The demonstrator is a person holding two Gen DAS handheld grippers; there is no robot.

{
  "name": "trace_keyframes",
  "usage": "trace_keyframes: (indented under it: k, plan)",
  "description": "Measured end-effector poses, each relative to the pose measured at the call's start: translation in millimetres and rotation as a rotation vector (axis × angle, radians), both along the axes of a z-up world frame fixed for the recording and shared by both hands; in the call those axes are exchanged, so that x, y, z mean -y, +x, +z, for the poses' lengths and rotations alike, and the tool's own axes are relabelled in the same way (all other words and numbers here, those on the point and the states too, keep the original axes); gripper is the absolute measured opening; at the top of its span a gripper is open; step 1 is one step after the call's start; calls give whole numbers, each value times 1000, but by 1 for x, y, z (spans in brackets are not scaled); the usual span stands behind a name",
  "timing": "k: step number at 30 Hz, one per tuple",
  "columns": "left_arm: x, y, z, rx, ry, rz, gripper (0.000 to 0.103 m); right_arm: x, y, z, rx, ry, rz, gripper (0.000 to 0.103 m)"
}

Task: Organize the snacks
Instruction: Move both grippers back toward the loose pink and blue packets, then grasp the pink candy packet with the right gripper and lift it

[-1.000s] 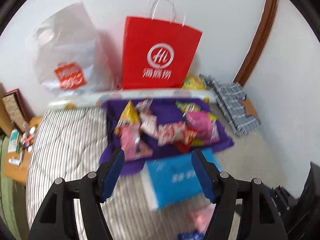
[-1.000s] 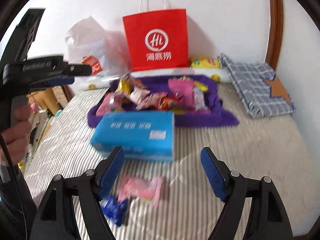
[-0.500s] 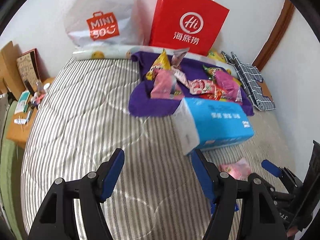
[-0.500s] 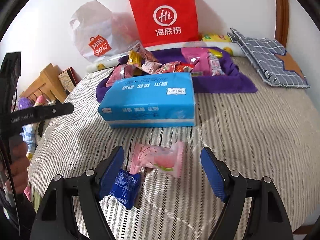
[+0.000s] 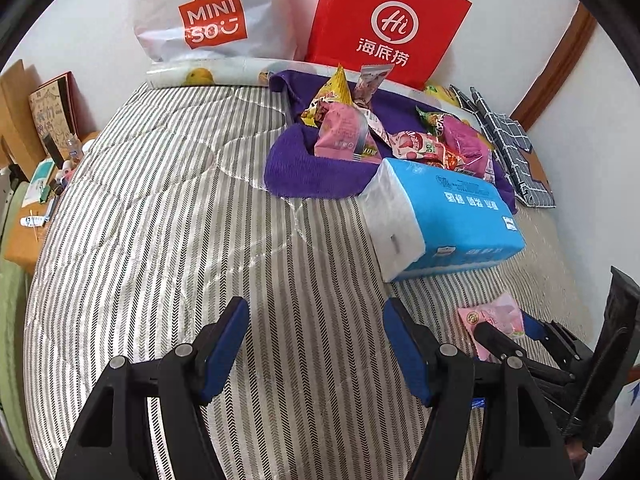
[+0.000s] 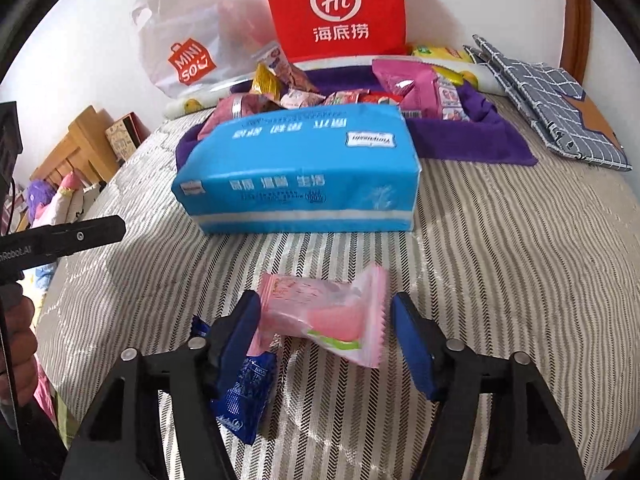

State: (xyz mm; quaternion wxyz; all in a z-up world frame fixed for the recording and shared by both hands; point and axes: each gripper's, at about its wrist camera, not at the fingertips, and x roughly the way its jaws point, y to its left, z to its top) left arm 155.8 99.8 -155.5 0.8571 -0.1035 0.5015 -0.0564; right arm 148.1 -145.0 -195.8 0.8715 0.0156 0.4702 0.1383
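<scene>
The right gripper [image 6: 324,328] is wide open around the pink snack [image 6: 324,312] on the bed [image 6: 500,260], ready to pinch it. The left gripper [image 5: 316,340] waits open, holding nothing.

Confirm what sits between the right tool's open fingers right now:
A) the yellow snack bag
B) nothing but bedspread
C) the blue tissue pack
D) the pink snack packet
D: in the right wrist view the right tool is open with the pink snack packet lying on the striped bedspread between its fingers, not yet clamped; the blue tissue pack lies farther ahead.
</scene>
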Motion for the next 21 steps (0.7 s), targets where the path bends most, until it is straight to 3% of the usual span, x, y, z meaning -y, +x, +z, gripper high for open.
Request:
trace_keyframes:
  k: [2,8,21]
  plan:
    - [1,1,-2,-3,-1,-4,67,0,-1,-1,12,-3,-1,59]
    - [6,2,-4,-5,-7,-23,67,-8,-2,-1,27,-13,47,34]
    - [18,0,-7,-1,-16,-60,67,1,-7,11,77,-13,50,34]
